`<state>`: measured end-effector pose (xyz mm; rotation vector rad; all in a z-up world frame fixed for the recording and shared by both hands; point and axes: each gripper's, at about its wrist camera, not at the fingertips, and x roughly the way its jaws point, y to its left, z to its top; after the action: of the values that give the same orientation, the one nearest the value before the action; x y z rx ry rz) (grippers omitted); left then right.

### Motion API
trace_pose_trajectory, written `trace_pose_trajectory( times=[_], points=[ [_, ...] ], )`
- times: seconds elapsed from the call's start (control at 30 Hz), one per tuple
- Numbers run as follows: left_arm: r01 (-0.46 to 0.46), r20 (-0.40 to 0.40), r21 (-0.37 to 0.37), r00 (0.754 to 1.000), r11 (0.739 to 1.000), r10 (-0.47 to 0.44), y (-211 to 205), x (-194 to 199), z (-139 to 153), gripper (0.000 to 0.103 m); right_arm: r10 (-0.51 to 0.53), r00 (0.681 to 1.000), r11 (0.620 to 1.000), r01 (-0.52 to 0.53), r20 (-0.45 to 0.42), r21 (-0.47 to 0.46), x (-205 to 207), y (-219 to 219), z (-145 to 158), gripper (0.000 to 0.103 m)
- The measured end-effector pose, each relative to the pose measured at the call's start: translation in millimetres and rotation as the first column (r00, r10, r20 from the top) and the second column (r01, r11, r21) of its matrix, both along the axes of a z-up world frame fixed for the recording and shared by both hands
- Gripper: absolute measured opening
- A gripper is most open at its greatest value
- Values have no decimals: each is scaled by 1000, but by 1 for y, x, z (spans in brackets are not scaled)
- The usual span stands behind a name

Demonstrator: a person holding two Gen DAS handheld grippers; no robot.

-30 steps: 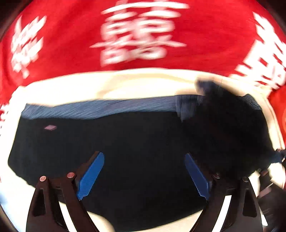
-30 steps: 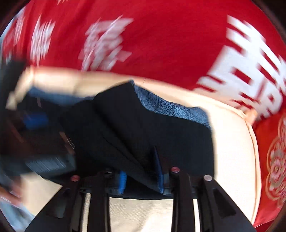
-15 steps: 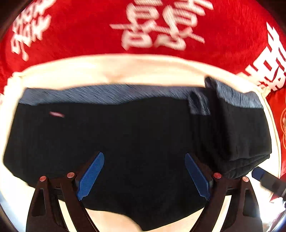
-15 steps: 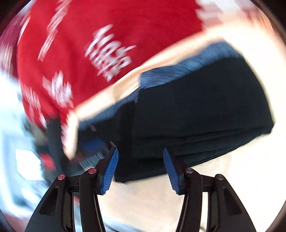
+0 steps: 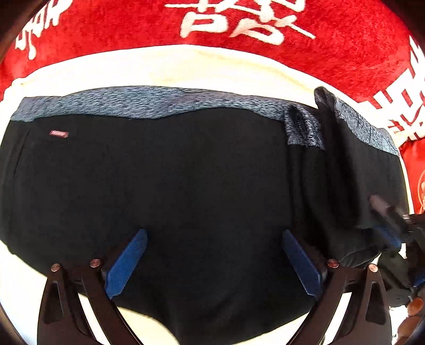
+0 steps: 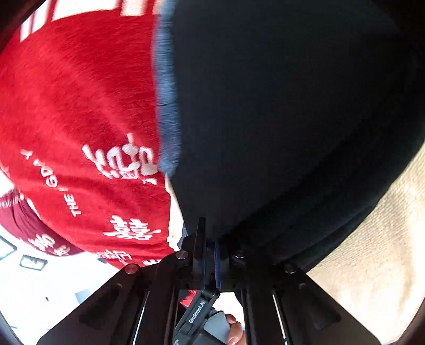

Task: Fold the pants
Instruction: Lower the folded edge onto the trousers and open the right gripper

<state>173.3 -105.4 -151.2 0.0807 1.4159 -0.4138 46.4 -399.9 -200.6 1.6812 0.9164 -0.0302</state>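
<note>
Black pants [image 5: 172, 185] with a grey-blue waistband [image 5: 148, 102] lie flat on a cream cloth [image 5: 186, 69]. Their right part is folded over in a thick stack [image 5: 353, 172]. My left gripper [image 5: 212, 262] is open, its blue pads spread just over the pants' near edge. My right gripper [image 6: 212, 254] is shut on the edge of the folded stack [image 6: 292, 119], and it shows at the right of the left wrist view [image 5: 390, 233]. The pants fill most of the right wrist view.
A red blanket [image 5: 265, 24] with white characters lies under the cream cloth and beyond it, also in the right wrist view [image 6: 74, 119]. Cream cloth [image 6: 372, 252] shows at the lower right. White floor [image 6: 39, 286] is at the lower left there.
My right gripper, open half a second ago, has closed on the edge of the folded stack and turned. The left gripper stayed open and moved slightly closer.
</note>
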Motion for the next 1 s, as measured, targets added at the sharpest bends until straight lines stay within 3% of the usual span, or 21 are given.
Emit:
trace_pose_trajectory(
  times=[0.07, 0.13, 0.27, 0.37, 0.4, 0.5, 0.53, 0.57, 0.63, 0.7, 0.73, 0.77, 0.8, 0.9, 1.0],
  points=[
    [-14, 20, 13, 1000, 1000, 14, 7, 1, 12, 102, 136, 990, 984, -130, 39, -125, 3, 2, 30, 5],
    [-20, 39, 13, 999, 1000, 20, 21, 1, 19, 102, 256, 967, 943, -248, 8, -220, 0, 10, 43, 5],
    [-33, 53, 53, 998, 998, 30, 41, 2, 22, 102, 320, 941, 911, -337, -109, -237, -5, 26, 10, 5],
    [-43, 61, 76, 997, 996, 38, 50, 5, 27, 102, 295, 952, 927, -307, -86, -216, -7, 25, 1, 5],
    [-42, 72, 73, 997, 996, 37, 51, 5, 31, 102, 319, 943, 914, -332, -90, -233, -6, 26, 6, 6],
    [-15, 115, 69, 993, 997, 7, 35, 10, 50, 102, 484, 868, 834, -496, -112, -241, 3, 32, 25, 24],
    [-5, 122, 62, 992, 998, -2, 31, 11, 57, 102, 522, 843, 809, -537, -126, -240, 5, 31, 31, 37],
    [7, 132, 49, 991, 999, -13, 24, 13, 64, 102, 538, 833, 793, -551, -125, -260, 5, 28, 40, 39],
    [37, 149, 19, 988, 999, -39, 13, 16, 78, 102, 524, 844, 763, -524, -111, -379, -2, 7, 72, 39],
    [76, 176, -9, 982, 997, -73, -18, 18, 87, 102, 445, 888, 745, -439, -118, -502, -4, -29, 100, 39],
    [102, 189, -22, 977, 995, -96, -34, 12, 90, 102, 411, 903, 744, -410, -123, -528, -3, -44, 105, 32],
    [118, 192, -28, 975, 993, -111, -50, 12, 89, 102, 383, 915, 746, -388, -127, -541, -1, -57, 107, 16],
    [142, 191, -38, 973, 989, -132, -68, 11, 87, 102, 354, 925, 748, -370, -139, -551, 5, -75, 105, 10],
    [182, 177, -45, 969, 982, -171, -113, 11, 73, 102, 349, 920, 716, -384, -178, -583, 17, -101, 94, 9],
    [166, 157, 11, 974, 986, -165, -139, 13, 44, 102, 408, 882, 689, -466, -235, -555, 41, -102, 69, 9]
  ],
)
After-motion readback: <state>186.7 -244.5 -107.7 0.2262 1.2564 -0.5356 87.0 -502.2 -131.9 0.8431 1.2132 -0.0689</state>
